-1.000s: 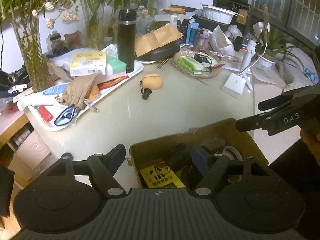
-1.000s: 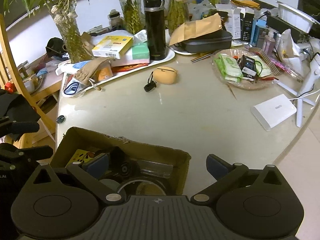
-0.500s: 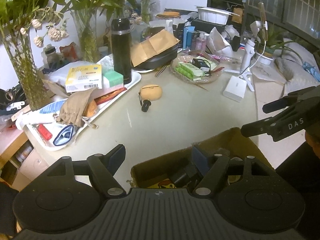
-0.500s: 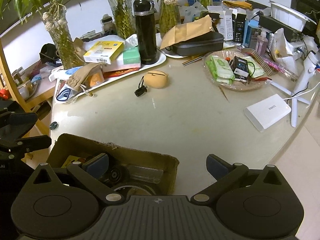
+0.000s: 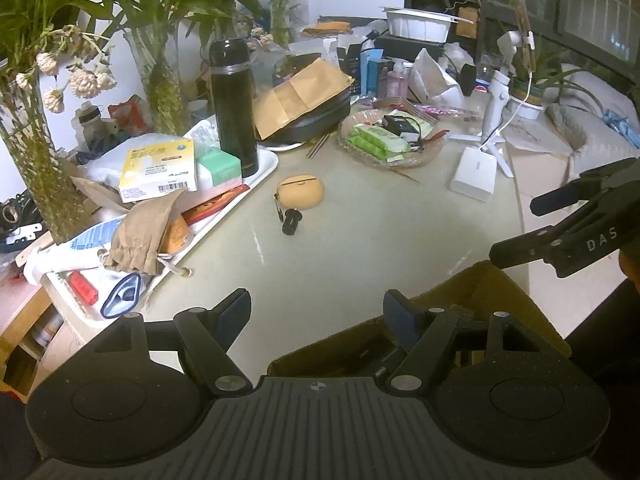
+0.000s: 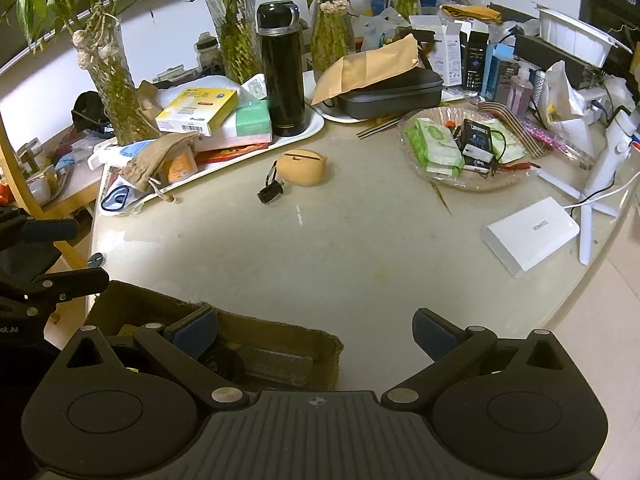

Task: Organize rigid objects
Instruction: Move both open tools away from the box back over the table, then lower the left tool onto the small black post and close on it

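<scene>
A brown cardboard box (image 5: 486, 296) with dark objects inside sits at the near table edge; it also shows in the right wrist view (image 6: 256, 322). My left gripper (image 5: 318, 314) is open and empty above the box's left rim. My right gripper (image 6: 316, 330) is open and empty over the box's right corner, and shows in the left wrist view (image 5: 560, 226). A tan rounded case (image 5: 302, 192) with a small black cylinder (image 5: 290, 222) on a strap lies mid-table, also in the right wrist view (image 6: 304, 166). A black thermos (image 6: 282, 70) stands on the white tray (image 6: 316, 126).
The tray holds a yellow box (image 5: 160, 168), a green box and a cloth pouch (image 5: 144, 232). A glass dish (image 6: 468, 148) of packets, a white power bank (image 6: 530, 232), a black case under a brown envelope (image 6: 380, 64), and vases of bamboo (image 6: 116, 92) crowd the back.
Both grippers have pulled back and risen, so the box has slid lower in both views and less of its inside shows. Nothing on the table has moved.
</scene>
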A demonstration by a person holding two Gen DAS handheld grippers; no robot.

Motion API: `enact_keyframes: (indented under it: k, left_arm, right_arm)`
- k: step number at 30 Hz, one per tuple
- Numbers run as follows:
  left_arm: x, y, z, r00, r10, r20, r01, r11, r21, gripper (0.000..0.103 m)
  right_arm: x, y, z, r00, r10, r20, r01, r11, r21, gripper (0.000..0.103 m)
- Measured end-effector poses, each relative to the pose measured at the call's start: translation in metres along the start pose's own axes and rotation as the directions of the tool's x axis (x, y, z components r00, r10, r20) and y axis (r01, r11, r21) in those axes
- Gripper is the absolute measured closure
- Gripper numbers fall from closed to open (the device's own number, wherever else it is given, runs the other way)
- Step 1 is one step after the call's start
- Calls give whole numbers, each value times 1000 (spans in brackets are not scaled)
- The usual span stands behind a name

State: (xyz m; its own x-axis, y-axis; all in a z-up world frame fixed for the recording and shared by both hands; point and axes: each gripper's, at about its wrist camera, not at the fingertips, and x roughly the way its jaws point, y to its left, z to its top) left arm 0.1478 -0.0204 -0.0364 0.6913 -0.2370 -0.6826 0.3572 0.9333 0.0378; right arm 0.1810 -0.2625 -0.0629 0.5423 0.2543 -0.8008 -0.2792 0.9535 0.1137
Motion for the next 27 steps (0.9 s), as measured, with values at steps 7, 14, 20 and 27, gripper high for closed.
enact_keyframes:
  k: [7, 14, 20, 27]
  left_arm:
    - [14, 5, 4, 1000, -10, 8, 10, 1000, 16, 30]
    - [30, 10, 10, 999, -32, 17, 31, 999, 35, 31]
    - [48, 12, 14, 999, -51, 17, 50, 997, 57, 31]
    - [68, 14, 19, 998, -60, 28, 57, 995, 86, 31]
  right_arm:
    - [11, -10, 5, 1000, 0, 2, 0, 1000, 5, 0]
    - [23, -19, 8, 1000, 2, 3, -2, 1000, 1, 0]
    - [33, -21, 10, 1000, 8, 12, -8, 1000, -13, 0]
    - [48, -26, 15, 1000, 13, 11, -13, 1000, -3, 0]
